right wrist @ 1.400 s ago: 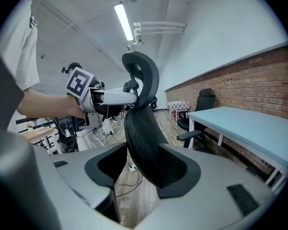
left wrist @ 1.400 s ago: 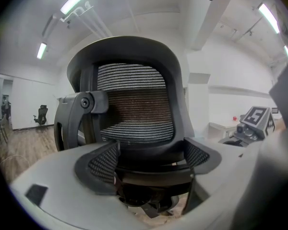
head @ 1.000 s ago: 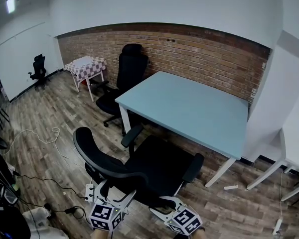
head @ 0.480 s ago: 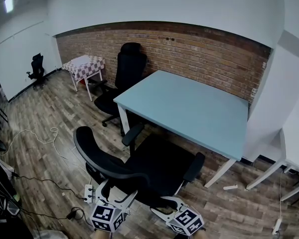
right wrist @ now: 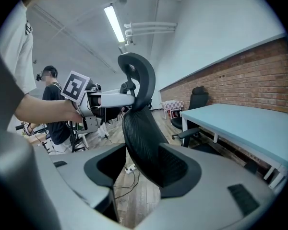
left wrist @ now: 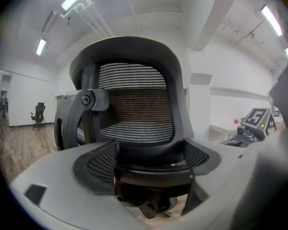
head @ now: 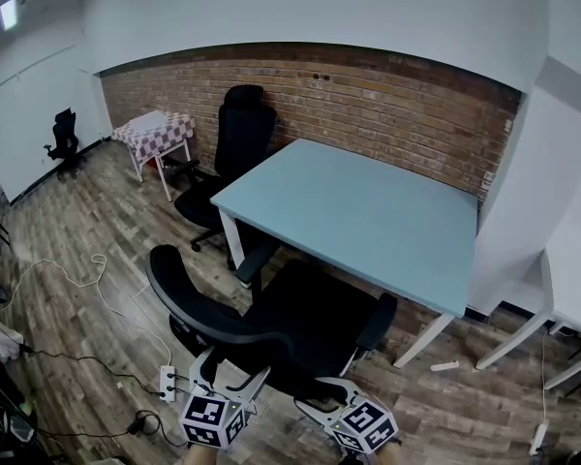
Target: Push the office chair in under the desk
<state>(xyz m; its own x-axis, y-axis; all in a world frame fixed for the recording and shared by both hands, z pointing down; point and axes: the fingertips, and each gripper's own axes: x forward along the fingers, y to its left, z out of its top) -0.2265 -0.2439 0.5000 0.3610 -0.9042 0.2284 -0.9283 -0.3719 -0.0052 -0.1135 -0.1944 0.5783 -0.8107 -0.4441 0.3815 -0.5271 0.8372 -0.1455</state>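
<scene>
Fingers: left gripper [left wrist: 151, 164] clamps chair back [head: 184, 303]; right gripper [right wrist: 139, 171], just widened, loosely straddles its edge; desk [head: 358, 211] straight ahead.

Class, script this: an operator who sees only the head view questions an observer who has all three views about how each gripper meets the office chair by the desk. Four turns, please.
Operator: Head view only here. How does the left gripper meet the office chair?
Observer: Its pads look closed on the black bar below the mesh backrest.
Operator: And the right gripper?
Observer: Open, its jaws just eased wider. The backrest's edge sits at one pad, with floor showing before the other.
</scene>
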